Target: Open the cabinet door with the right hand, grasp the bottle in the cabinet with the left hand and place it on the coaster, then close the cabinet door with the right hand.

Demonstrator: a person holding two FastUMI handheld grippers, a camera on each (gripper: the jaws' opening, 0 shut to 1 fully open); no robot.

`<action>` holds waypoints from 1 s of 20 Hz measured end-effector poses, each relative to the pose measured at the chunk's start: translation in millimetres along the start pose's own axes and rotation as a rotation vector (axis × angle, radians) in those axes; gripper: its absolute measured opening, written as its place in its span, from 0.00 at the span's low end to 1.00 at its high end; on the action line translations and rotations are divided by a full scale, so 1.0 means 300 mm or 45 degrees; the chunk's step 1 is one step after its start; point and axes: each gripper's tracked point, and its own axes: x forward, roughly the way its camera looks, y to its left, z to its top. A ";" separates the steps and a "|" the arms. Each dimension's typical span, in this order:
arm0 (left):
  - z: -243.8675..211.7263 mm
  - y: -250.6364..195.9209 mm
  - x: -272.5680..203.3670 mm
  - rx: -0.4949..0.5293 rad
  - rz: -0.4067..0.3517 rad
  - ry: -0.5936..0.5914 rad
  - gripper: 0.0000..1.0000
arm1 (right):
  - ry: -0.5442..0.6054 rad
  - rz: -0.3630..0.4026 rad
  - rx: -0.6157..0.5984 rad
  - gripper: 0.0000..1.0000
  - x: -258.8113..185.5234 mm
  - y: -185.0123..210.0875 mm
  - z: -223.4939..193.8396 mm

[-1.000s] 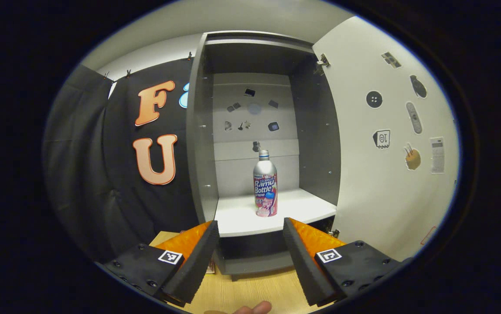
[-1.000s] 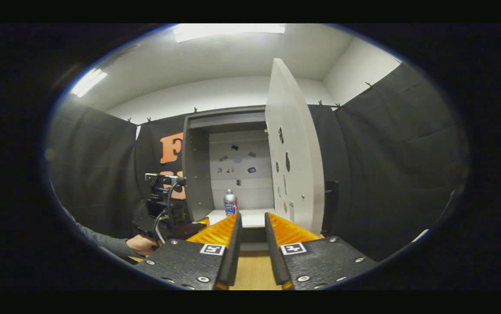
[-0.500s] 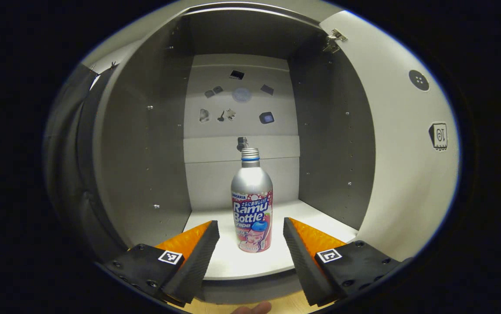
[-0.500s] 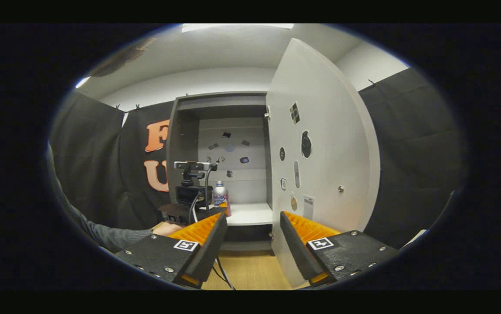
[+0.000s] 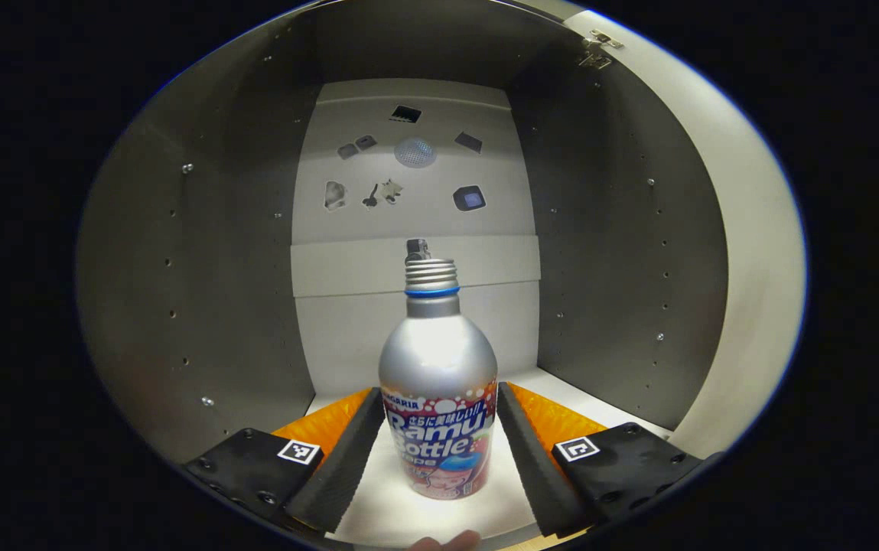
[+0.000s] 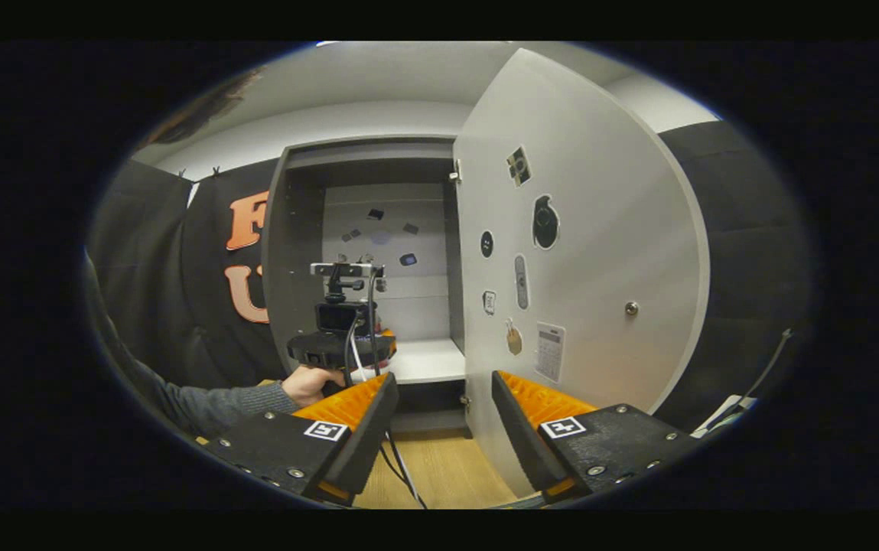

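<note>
A silver bottle (image 5: 437, 360) with a pink and blue label stands upright on the white shelf (image 5: 561, 386) inside the grey cabinet (image 5: 202, 268). My left gripper (image 5: 439, 394) is open, with one finger on each side of the bottle's lower body. In the right gripper view the left gripper (image 6: 343, 344) reaches into the cabinet (image 6: 286, 252), held by a hand (image 6: 307, 383), and it hides the bottle. The white cabinet door (image 6: 592, 229) stands wide open. My right gripper (image 6: 444, 379) is open with nothing between its fingers, low in front of the door's bottom edge.
Small stickers dot the cabinet's back panel (image 5: 408, 153) and the door's inner face (image 6: 519, 279). The door has a small knob (image 6: 630, 308). A wooden tabletop (image 6: 439, 474) lies below the cabinet. A grey sleeve (image 6: 209, 402) crosses the left side.
My left gripper has moved forward into the cabinet until the bottle stands between its fingers. My right gripper's fingers have spread apart, and the door now shows more of its face.
</note>
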 end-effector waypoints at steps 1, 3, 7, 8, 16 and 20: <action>0.001 0.000 0.002 0.014 -0.002 0.000 0.94 | 0.006 -0.003 0.000 0.76 0.001 -0.001 -0.004; 0.019 0.010 -0.025 0.025 0.012 -0.009 0.85 | 0.018 0.000 0.005 0.77 0.000 0.001 -0.014; 0.064 0.021 -0.150 0.026 0.007 -0.054 0.85 | 0.033 0.021 0.014 0.72 -0.033 0.008 -0.032; 0.071 0.025 -0.187 0.017 0.007 -0.056 0.85 | 0.038 0.032 0.013 0.77 -0.049 0.010 -0.036; -0.029 0.118 -0.538 0.013 0.087 -0.009 0.85 | 0.081 0.150 0.021 0.77 -0.210 0.049 -0.101; -0.223 0.188 -0.729 0.000 0.149 0.104 0.85 | 0.130 0.207 0.060 0.76 -0.279 0.061 -0.171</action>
